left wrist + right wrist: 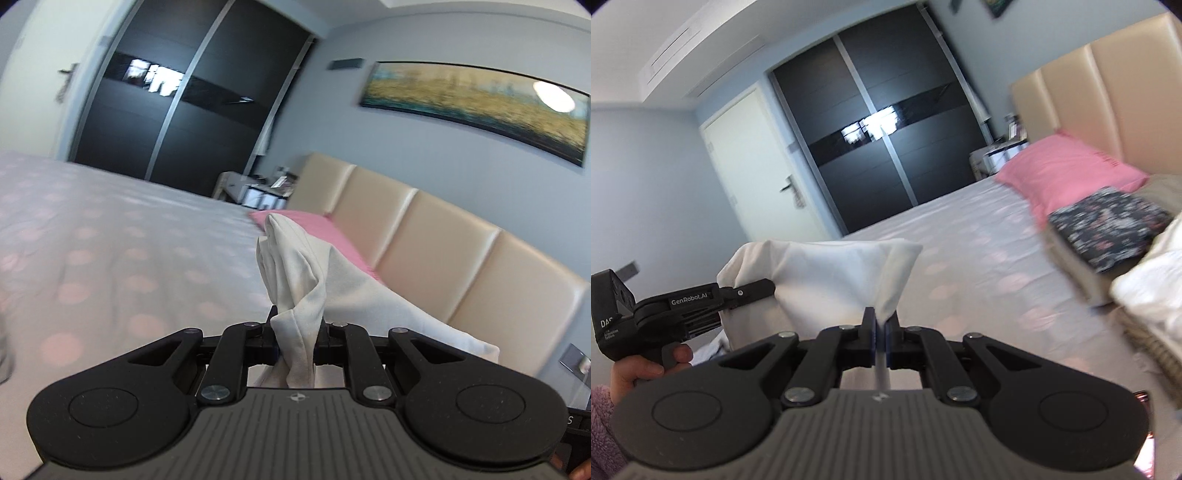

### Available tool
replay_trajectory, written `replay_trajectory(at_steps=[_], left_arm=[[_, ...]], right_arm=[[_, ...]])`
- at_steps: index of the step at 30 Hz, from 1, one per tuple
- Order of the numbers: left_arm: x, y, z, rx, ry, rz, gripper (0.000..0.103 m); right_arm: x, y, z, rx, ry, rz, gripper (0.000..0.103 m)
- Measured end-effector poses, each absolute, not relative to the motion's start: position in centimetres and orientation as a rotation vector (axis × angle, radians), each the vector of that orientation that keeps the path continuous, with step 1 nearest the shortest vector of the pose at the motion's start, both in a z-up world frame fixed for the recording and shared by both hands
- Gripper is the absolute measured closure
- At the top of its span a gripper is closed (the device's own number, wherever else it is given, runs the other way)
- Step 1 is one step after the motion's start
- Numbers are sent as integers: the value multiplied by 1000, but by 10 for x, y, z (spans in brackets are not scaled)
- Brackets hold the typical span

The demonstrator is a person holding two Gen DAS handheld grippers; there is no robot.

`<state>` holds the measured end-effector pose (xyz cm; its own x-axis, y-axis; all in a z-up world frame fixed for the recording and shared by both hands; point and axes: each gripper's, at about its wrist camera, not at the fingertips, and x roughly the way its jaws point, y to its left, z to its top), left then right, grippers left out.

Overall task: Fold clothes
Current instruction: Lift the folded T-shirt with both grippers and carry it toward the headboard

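Both tongs clamped on white garment, lifted above bed

Bedroom: dark sliding wardrobe beyond the jaws, white door to its left, beige padded headboard right (painting above), blue-grey walls.

I count two black two-finger grippers: my left gripper and my right gripper, each clamped on the one white cotton garment I can see stretched between them. One hand shows, wrapped on the left handle. On the one dotted pale bedspread there is one pink pillow and one dark floral folded cloth. One beige padded headboard, one dark two-door sliding wardrobe, one white door, one wide framed landscape painting.
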<state>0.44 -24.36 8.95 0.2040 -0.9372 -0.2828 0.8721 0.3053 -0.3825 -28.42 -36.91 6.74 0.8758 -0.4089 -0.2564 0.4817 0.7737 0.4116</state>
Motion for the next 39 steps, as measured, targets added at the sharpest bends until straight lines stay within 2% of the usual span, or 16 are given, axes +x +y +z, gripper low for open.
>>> replay_trajectory(at_steps=[12, 20, 31, 39], left_arm=[[-61, -423, 152, -69, 400, -1645, 91], [-109, -514, 151, 9, 409, -1877, 91], [-174, -656, 105, 173, 445, -2010, 91], [-226, -738, 54, 326, 499, -1991, 90]], right_arm=[[-382, -434, 135, 413, 7, -770, 98], [-430, -477, 152, 442, 19, -961, 98], [-464, -575, 126, 501, 52, -1206, 98], [-488, -639, 60, 513, 135, -1390, 98]])
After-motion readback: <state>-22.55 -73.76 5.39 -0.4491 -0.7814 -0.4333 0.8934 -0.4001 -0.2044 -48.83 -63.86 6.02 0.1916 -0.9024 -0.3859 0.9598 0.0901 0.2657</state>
